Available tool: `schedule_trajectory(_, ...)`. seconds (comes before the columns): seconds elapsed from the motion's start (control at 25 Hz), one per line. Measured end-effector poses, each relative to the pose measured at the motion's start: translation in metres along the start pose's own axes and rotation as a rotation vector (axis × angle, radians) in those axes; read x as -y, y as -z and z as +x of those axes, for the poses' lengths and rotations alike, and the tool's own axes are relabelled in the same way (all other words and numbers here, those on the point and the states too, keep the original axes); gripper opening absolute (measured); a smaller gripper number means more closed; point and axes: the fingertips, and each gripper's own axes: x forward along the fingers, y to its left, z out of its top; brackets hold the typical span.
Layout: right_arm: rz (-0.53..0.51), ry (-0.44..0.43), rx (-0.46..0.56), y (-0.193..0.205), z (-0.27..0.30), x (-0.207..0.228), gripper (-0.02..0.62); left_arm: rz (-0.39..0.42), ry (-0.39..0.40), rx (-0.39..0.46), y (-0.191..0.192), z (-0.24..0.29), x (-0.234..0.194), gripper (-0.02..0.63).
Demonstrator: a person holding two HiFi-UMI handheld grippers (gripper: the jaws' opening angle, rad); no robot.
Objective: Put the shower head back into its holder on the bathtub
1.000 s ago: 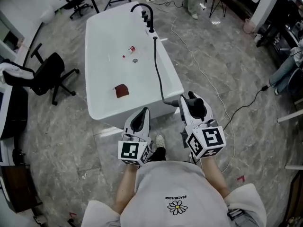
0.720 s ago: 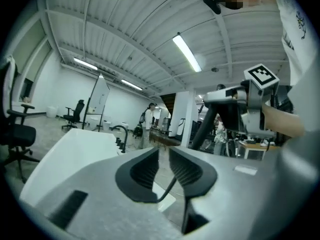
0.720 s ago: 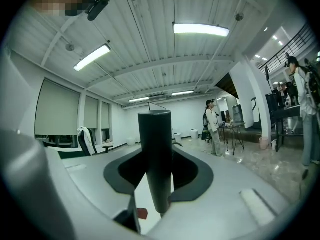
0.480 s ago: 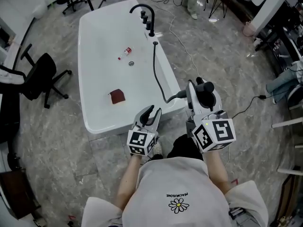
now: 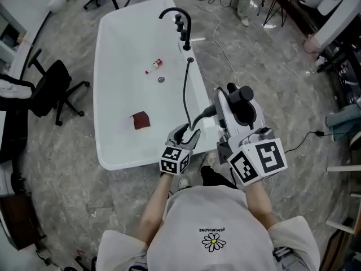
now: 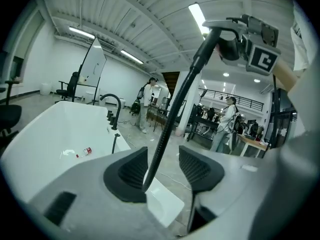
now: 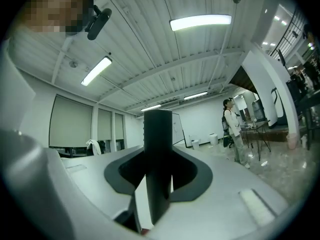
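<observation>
A white bathtub [image 5: 104, 123] fills the upper left of the head view, with a black faucet [image 5: 179, 18] on its far rim. A black hose [image 5: 186, 89] runs from the tub's right deck to the black shower head [image 5: 240, 95]. My right gripper [image 5: 227, 103] is shut on the shower head beside the tub's near right corner; its jaws are closing on the handle [image 7: 157, 149]. My left gripper [image 5: 188, 133] sits at the near rim. Its jaws are opening, with the hose [image 6: 175, 114] passing between the pads [image 6: 132, 169] untouched.
Inside the tub lie a small red-capped bottle [image 5: 153, 66], a drain [image 5: 161, 79] and a dark red cloth [image 5: 141, 119]. A black office chair [image 5: 53, 89] stands left of the tub. Cables [image 5: 225, 49] trail over the floor on the right. A person's legs [image 5: 242, 4] show beyond.
My left gripper has gone from shut to open and moved forward around the hose. The right gripper has risen toward the tub corner with the shower head in it.
</observation>
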Motion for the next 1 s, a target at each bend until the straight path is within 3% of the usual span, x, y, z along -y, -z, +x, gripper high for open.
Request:
schedule_trajectory(0.28,0.032,-0.062,0.053,-0.032,0.045,0.065,0.121,-0.014,-0.133,-0.082,0.005,0.086,-0.033,0.19)
schedule_trajectory(0.6,0.059,-0.118,0.087,-0.063,0.069,0.069,0.121,-0.021,-0.098,-0.26,0.049,0.147,-0.055,0.186)
schedule_trajectory(0.72,0.043,-0.112,0.111,-0.077,0.076,0.061,0.12,-0.037,-0.125,-0.326,0.066,0.151,-0.072,0.14)
schedule_trajectory(0.76,0.032,-0.107,0.112,-0.079,0.079,0.059,0.12,-0.036,-0.134,-0.336,0.068,0.151,-0.079,0.091)
schedule_trajectory(1.0,-0.001,-0.062,0.136,-0.083,0.089,0.047,0.12,0.011,-0.182,-0.263,0.039,0.143,-0.129,0.063)
